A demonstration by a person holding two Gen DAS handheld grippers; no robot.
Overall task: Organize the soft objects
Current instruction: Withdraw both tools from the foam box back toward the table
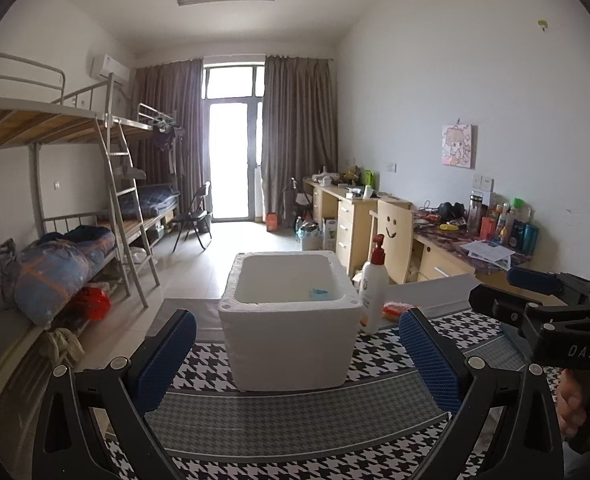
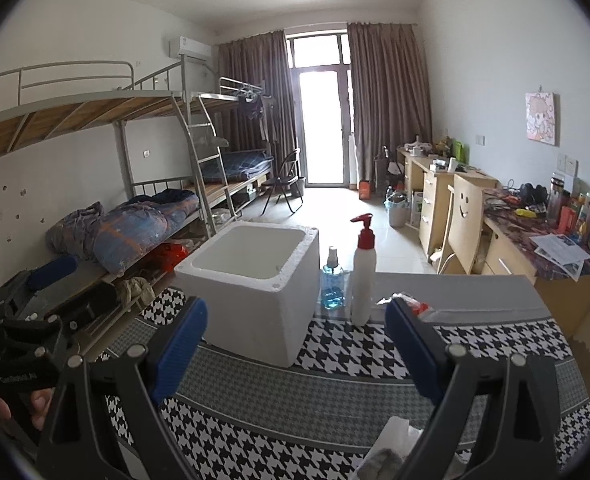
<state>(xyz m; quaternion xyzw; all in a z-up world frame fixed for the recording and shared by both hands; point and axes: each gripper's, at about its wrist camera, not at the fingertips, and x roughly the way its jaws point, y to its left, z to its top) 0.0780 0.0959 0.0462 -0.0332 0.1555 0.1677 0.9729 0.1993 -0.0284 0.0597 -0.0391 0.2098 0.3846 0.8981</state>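
A white foam box (image 1: 289, 332) stands open-topped on the houndstooth cloth (image 1: 295, 412), straight ahead of my left gripper (image 1: 297, 360). A small blue item (image 1: 320, 293) lies inside it. That gripper is open, its blue pads wide apart with nothing between them. In the right wrist view the same foam box (image 2: 255, 292) sits left of centre. My right gripper (image 2: 297, 348) is open and empty too. A red-and-clear soft packet (image 2: 413, 304) lies past its right pad. White and grey cloth (image 2: 387, 448) shows at the bottom edge near that gripper.
A white pump bottle (image 2: 363, 276) and a blue spray bottle (image 2: 332, 280) stand right of the box. Bunk beds (image 2: 95, 208) line the left wall. Desks (image 2: 535, 248) and a smiley-face chair (image 2: 463, 224) line the right. A hand (image 1: 573, 408) holds the other gripper.
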